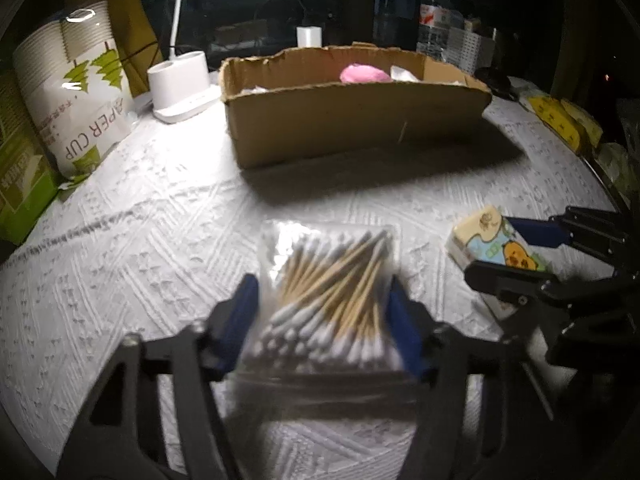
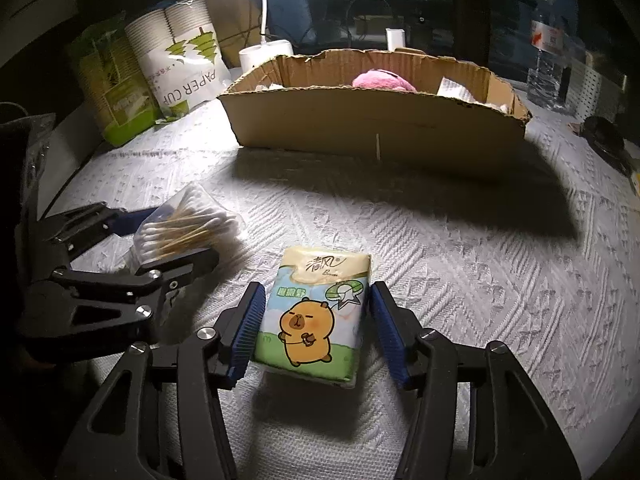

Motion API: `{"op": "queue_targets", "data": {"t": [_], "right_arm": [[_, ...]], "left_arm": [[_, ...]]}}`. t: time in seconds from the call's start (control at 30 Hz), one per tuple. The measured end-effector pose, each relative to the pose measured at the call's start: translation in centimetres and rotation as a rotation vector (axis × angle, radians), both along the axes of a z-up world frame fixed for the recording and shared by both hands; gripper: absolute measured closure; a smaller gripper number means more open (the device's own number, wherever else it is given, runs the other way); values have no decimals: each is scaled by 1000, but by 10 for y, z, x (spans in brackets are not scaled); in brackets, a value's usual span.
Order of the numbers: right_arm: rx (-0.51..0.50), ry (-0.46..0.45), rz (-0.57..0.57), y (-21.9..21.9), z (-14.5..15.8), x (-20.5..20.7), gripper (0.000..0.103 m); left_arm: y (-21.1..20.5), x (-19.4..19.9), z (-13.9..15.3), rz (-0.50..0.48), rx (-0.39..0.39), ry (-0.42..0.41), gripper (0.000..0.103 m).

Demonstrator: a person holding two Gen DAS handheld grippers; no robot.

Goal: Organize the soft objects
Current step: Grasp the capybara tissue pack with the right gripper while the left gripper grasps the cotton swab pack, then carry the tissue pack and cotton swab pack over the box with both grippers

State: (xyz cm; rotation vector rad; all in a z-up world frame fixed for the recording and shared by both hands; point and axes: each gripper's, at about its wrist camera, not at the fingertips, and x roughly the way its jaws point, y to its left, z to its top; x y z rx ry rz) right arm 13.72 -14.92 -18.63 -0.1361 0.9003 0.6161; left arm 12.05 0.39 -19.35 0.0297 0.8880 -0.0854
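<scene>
Two hand-held grippers over a table covered with a white embossed cloth (image 2: 460, 240). The left gripper (image 1: 324, 320) straddles a clear bag of cotton swabs (image 1: 332, 280); its blue pads (image 1: 240, 312) stand at either side of the bag at middling width, close against the plastic, though blur leaves it unclear whether they press on it. The bag lies flat on the cloth, its near end between the jaws and its far end reaching beyond the fingertips. The right gripper (image 2: 316, 332) straddles a tissue pack (image 2: 316, 312) printed with a cartoon animal; the left pad lies against the pack's left edge, while a narrow gap shows at the right pad, so the jaws are part-open and not clamped. The pack rests on the cloth, lengthwise between the fingers, its far end past the tips. The bag lies left of the pack. Beyond both, at the far middle of the table, stands a torn cardboard box (image 2: 372, 120) holding a pink soft object (image 2: 380, 80). A paper cup sleeve (image 1: 76, 92) stands at far left.
</scene>
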Motion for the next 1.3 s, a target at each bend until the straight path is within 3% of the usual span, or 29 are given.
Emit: {"op": "queue_targets", "data": {"t": [0.2,1.3], "right_arm": [[17,-15,18,-1,5,0,48],[109,-92,29,-20,55,50,48]], "left_arm": [[-3,-1,6,-17,-13,-8,53],[-2,38,68,19,-67,-108,53]]}}
